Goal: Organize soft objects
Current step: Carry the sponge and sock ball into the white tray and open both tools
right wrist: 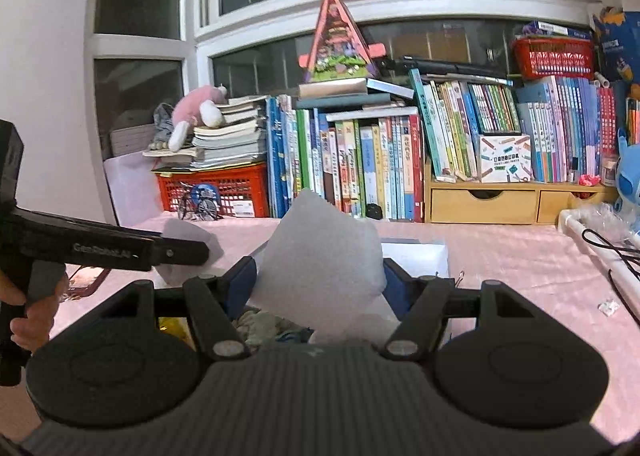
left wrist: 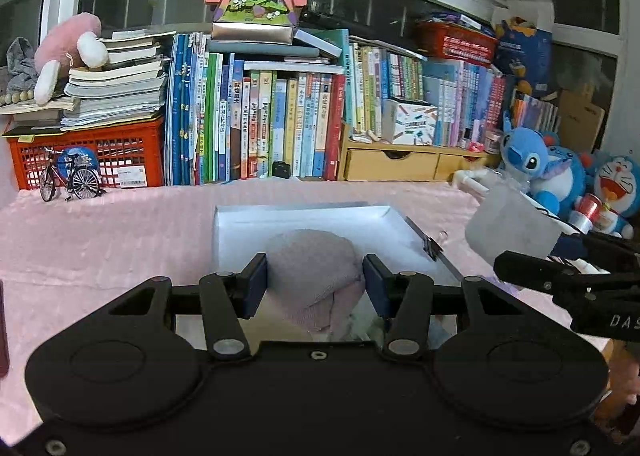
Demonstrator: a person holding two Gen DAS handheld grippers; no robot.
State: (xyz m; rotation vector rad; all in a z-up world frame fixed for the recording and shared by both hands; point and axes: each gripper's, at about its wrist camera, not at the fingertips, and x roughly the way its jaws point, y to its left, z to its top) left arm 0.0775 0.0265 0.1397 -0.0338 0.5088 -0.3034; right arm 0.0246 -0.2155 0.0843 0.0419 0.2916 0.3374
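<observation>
1. a rolled cloth (left wrist: pixel 316 272) sits between the fingers of the left gripper (left wrist: pixel 315 283), over the near part of a tray (left wrist: pixel 304 218).
2. the tray lies on the surface (left wrist: pixel 120 240) just ahead of that gripper.
3. a foam sheet (right wrist: pixel 320 268) stands between the fingers of the right gripper (right wrist: pixel 318 284), right of the left gripper.
4. a row of books (left wrist: pixel 280 124) stands behind the surface, a toy bicycle (left wrist: pixel 70 178) far ahead-left.
</observation>
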